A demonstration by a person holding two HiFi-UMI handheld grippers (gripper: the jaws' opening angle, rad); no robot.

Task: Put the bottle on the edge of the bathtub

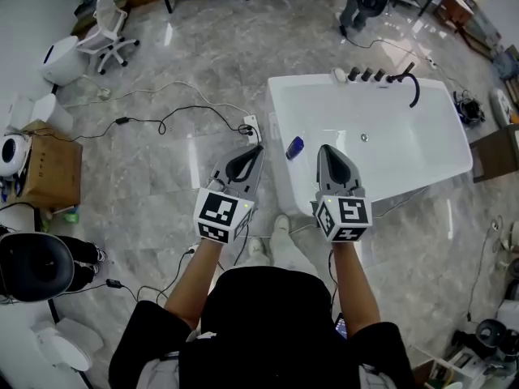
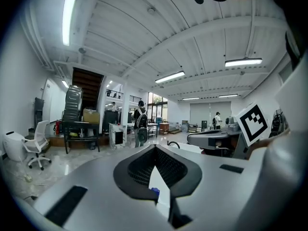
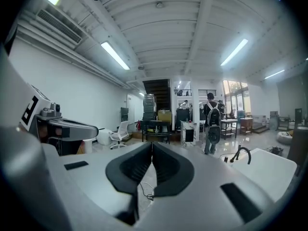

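Note:
A small blue bottle (image 1: 294,147) rests on the left rim of the white bathtub (image 1: 454,148), between my two grippers and a little ahead of them. My left gripper (image 1: 258,151) hangs over the floor just left of the tub, jaws closed tip to tip and empty. In the left gripper view (image 2: 155,147) a bit of the blue bottle (image 2: 154,191) shows through the gap under the tips. My right gripper (image 1: 323,150) hovers over the tub's near rim, right of the bottle. Its jaws meet at the tip (image 3: 151,144) with nothing between them.
A black faucet (image 1: 411,82) and knobs stand on the tub's far rim. Cables and a power strip (image 1: 252,128) lie on the marble floor left of the tub. A cardboard box (image 1: 53,167) and an office chair (image 1: 109,24) stand far left. A person with a backpack (image 3: 213,118) walks far off.

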